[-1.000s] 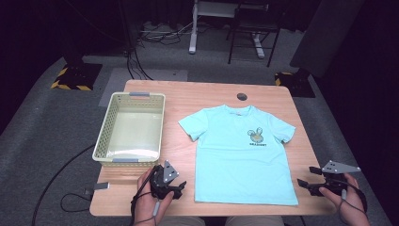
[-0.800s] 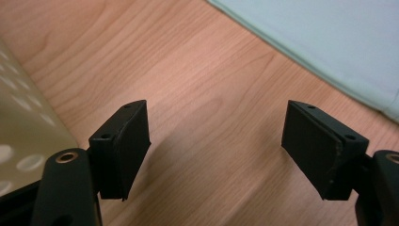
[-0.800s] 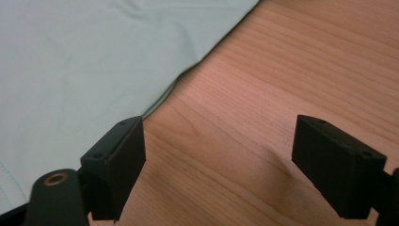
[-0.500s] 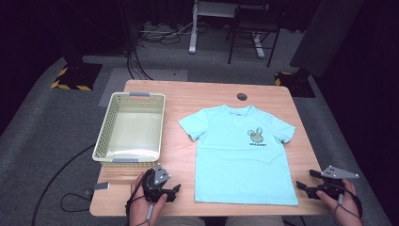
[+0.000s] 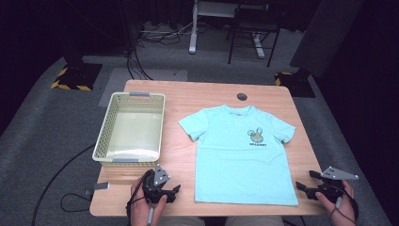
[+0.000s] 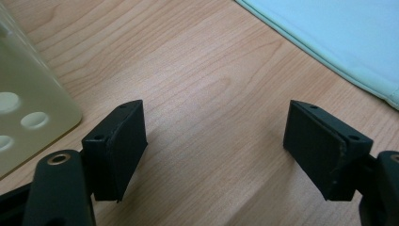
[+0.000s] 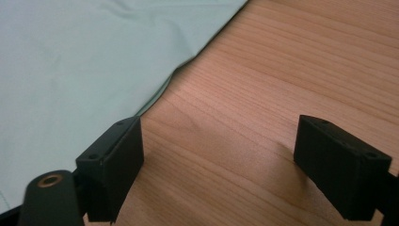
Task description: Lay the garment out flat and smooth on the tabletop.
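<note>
A light blue T-shirt [image 5: 242, 150] with a small printed badge lies flat on the wooden table [image 5: 211, 94], collar toward the far edge. My left gripper [image 5: 173, 193] is open near the table's front edge, left of the shirt's lower left corner, with only bare wood between its jaws. The shirt's hem [image 6: 339, 42] crosses the upper right of the left gripper view. My right gripper [image 5: 305, 186] is open at the front right, just beside the shirt's lower right corner. In the right gripper view the shirt [image 7: 84, 61] lies along the left jaw, wood between the jaws.
A pale green perforated basket [image 5: 131, 129] stands empty on the table's left side; its corner [image 6: 23, 108] is close to my left gripper. A dark round hole [image 5: 242, 96] sits near the far edge. Chairs and cables lie on the floor beyond.
Both grippers have drawn back a little toward the table's front edge. Their jaws remain open. The shirt and basket have not moved.
</note>
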Demonstrator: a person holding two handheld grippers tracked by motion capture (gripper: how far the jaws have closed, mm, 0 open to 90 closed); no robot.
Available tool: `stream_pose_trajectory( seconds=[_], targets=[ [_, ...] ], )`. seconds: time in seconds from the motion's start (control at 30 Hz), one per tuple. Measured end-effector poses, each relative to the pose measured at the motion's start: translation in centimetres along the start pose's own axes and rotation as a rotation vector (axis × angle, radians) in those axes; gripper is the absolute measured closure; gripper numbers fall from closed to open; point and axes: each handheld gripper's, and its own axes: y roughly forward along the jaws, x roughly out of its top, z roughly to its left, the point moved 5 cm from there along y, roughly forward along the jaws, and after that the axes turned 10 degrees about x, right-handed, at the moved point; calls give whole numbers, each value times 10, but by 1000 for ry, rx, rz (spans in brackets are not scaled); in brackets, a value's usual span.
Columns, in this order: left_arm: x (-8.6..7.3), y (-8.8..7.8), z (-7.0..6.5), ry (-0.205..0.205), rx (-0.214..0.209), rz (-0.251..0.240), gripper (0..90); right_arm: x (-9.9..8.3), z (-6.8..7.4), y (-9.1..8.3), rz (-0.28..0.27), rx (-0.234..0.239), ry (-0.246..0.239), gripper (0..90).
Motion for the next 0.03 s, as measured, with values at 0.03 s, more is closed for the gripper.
stream_pose_trajectory(
  seconds=[0.03],
  targets=[
    [0, 0, 0, 0, 0, 0, 217, 0, 0, 0, 0, 0, 0, 167]
  ],
)
